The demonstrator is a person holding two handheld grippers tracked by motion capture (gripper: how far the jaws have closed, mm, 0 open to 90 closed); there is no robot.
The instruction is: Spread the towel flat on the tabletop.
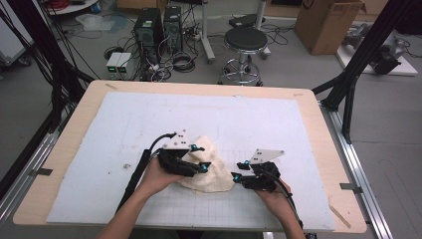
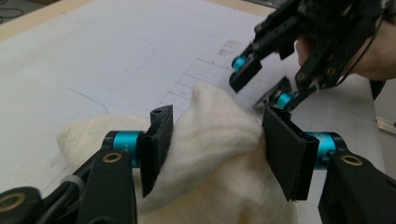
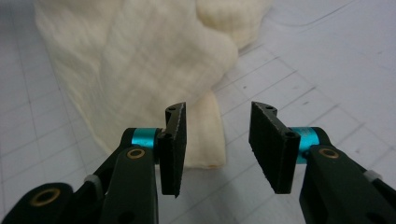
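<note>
Roughly at the middle of the near half of the bench [image 1: 59, 149], on the white gridded mat [image 1: 278, 124], lies a cream cloth [image 1: 211, 177], crumpled into a soft, lumpy mound with a nubbly weave and 1 flat folded corner reaching toward the right gripper [image 1: 238, 172]. The left gripper [image 2: 215, 149] straddles a raised fold of the cloth, jaws about 2 thirds open; the fabric bulges between the pads and brushes them, but they do not look to be pinching it. The right gripper [image 3: 217, 144] hovers just off the folded corner with its jaws partly open and nothing between them.

Risk, as I judge it: a loose fold may slide out if the left gripper lifts before it clamps, and the right gripper could close on bare mat beside the corner or catch several layers, so the cloth would bunch instead of spreading.
</note>
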